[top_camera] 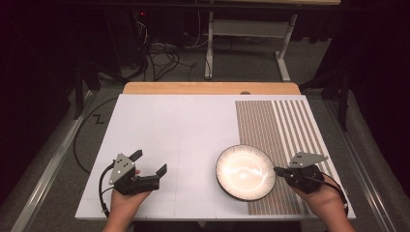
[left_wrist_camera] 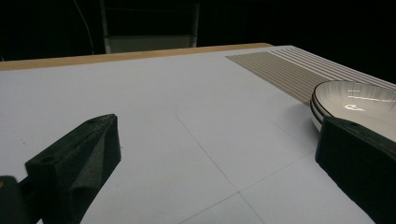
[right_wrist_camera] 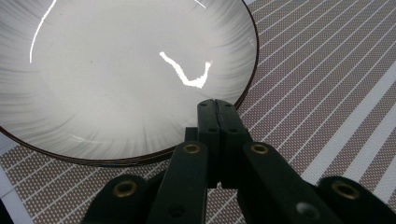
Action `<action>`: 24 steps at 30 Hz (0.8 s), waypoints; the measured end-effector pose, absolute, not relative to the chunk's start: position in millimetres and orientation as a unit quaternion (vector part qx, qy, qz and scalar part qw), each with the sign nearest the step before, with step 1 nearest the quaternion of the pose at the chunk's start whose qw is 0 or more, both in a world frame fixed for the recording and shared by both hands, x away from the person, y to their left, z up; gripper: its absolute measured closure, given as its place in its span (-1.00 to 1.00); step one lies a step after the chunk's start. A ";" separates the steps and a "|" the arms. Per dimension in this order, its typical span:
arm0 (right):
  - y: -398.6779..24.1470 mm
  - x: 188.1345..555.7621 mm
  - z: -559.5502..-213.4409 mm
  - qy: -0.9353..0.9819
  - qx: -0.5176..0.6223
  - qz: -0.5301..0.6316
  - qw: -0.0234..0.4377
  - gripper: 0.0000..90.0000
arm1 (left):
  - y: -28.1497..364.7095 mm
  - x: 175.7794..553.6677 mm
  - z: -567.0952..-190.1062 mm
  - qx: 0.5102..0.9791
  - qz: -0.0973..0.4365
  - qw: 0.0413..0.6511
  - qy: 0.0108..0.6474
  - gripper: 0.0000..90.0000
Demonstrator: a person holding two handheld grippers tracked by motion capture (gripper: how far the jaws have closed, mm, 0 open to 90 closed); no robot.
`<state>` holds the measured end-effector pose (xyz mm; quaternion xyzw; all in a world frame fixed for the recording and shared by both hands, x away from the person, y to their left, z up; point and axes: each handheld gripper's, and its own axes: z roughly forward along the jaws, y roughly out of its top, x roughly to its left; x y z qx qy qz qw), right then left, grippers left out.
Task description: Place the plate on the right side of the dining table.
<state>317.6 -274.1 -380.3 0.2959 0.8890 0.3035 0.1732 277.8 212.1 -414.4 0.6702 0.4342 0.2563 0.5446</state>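
A white plate with a dark rim (top_camera: 245, 171) lies on the white board (top_camera: 169, 125), partly over the striped patch. My right gripper (top_camera: 277, 170) is shut, and its tips rest at the plate's right rim. In the right gripper view the two jaws are pressed together (right_wrist_camera: 215, 106) over the edge of the plate (right_wrist_camera: 116, 70), with nothing between them. My left gripper (top_camera: 150, 162) is held just above the board's near left part, open and empty. Its jaws stand wide apart (left_wrist_camera: 219, 154), with the plate (left_wrist_camera: 359, 100) beyond the right one.
A brown-and-white striped patch (top_camera: 280, 125) covers the right side of the board. A wooden strip (top_camera: 208, 88) runs along the far edge. Beyond it, cables (top_camera: 162, 58) and a white frame (top_camera: 251, 34) stand on the floor. Dark surroundings flank the table.
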 end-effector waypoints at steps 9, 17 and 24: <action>-270.0 317.0 -379.6 0.894 0.290 0.291 0.181 1.00 | 211.6 278.0 -414.6 0.671 0.255 0.545 0.433 -0.98; -268.1 316.6 -379.6 0.895 0.287 0.287 0.186 1.00 | 211.5 278.0 -414.6 0.671 0.254 0.546 0.432 -0.98; -266.2 316.4 -379.9 0.896 0.283 0.283 0.190 1.00 | 211.6 278.1 -414.7 0.671 0.253 0.546 0.432 -0.98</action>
